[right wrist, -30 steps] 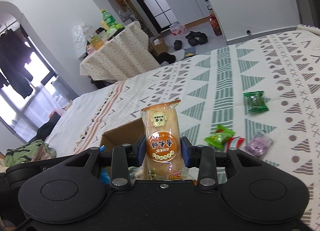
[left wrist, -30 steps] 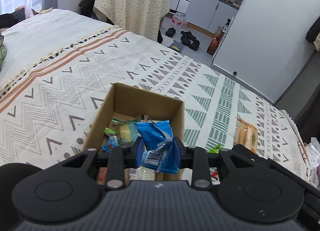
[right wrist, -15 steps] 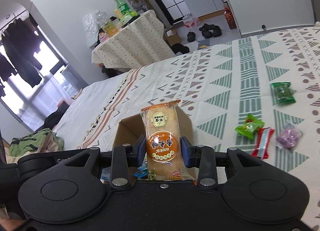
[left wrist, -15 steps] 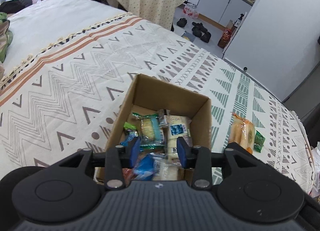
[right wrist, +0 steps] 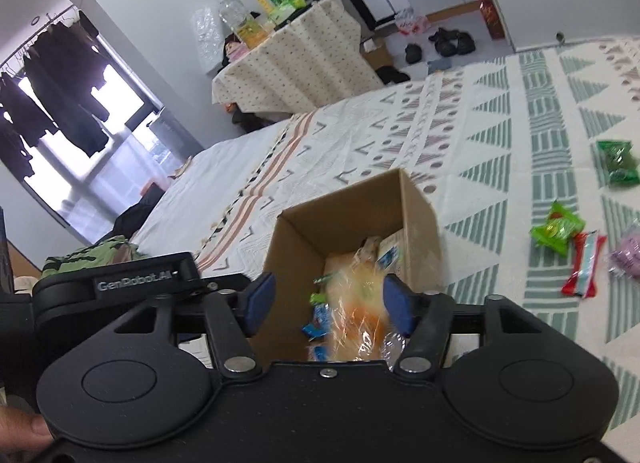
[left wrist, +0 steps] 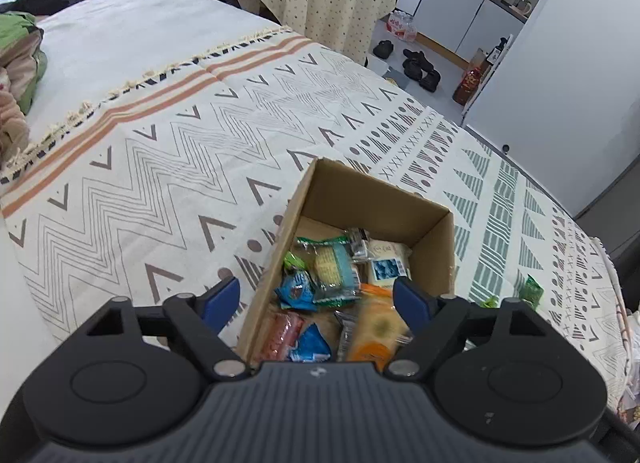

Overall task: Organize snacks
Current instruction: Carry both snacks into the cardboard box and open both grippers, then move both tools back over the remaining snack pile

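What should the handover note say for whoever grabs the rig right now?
Left gripper: jaws have just been opening, empty, over the cardboard box.
Right gripper: jaws have just been opening; the orange bread pack is between them, blurred, no longer pinched, over the box.
Done: blue packet and other snacks are in the box.
Left: dark green packet, light green packet, red stick pack and purple packet lie on the bedspread.
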A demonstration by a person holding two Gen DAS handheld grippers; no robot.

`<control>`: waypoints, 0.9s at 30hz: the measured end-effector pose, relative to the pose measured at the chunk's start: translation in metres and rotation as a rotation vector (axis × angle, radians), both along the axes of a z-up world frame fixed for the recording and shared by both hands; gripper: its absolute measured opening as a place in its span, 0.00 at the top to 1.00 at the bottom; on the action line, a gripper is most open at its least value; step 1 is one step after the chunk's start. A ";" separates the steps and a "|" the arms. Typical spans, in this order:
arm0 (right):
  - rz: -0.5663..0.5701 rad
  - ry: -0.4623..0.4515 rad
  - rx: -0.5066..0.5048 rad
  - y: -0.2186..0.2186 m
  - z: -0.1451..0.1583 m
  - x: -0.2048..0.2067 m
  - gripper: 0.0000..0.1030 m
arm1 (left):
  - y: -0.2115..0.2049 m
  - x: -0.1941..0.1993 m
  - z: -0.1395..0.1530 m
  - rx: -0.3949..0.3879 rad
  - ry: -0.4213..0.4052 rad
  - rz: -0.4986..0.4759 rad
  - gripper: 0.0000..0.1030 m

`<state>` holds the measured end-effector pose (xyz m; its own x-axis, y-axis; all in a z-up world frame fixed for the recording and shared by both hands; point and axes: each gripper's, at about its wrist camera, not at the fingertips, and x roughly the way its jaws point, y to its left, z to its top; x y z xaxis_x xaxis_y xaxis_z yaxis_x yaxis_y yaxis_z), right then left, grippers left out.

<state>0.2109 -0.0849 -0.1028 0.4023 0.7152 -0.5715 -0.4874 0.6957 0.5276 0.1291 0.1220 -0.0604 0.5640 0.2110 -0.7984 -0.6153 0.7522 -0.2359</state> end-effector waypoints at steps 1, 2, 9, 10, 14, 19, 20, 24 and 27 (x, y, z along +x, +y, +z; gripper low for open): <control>-0.010 0.000 -0.003 -0.003 0.001 0.001 0.40 | -0.001 0.000 0.000 0.000 0.001 -0.002 0.18; -0.019 0.006 0.000 -0.006 0.002 0.002 0.40 | -0.003 -0.001 0.001 0.005 0.002 -0.004 0.18; -0.089 0.008 -0.049 -0.034 0.008 0.009 0.32 | -0.020 0.001 0.007 0.021 -0.002 -0.046 0.17; -0.099 0.008 -0.054 -0.039 0.009 0.010 0.30 | -0.022 0.001 0.008 0.020 -0.006 -0.051 0.17; -0.136 0.011 -0.060 -0.059 0.012 0.011 0.25 | -0.034 0.005 0.009 0.020 -0.012 -0.061 0.15; -0.157 0.017 -0.071 -0.079 0.011 0.010 0.18 | -0.054 0.011 0.009 0.012 -0.017 -0.092 0.14; -0.159 0.022 -0.075 -0.083 0.011 0.011 0.18 | -0.059 0.013 0.008 0.013 -0.016 -0.099 0.14; -0.187 0.031 -0.056 -0.101 0.016 0.013 0.16 | -0.077 0.019 0.006 0.017 -0.011 -0.130 0.14; -0.208 0.020 -0.052 -0.112 0.020 0.015 0.15 | -0.088 0.024 0.006 0.025 -0.013 -0.152 0.14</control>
<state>0.2257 -0.1970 -0.0826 0.5262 0.5877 -0.6147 -0.3206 0.8066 0.4967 0.1536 0.0336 -0.0539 0.6011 0.1420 -0.7865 -0.4911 0.8420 -0.2233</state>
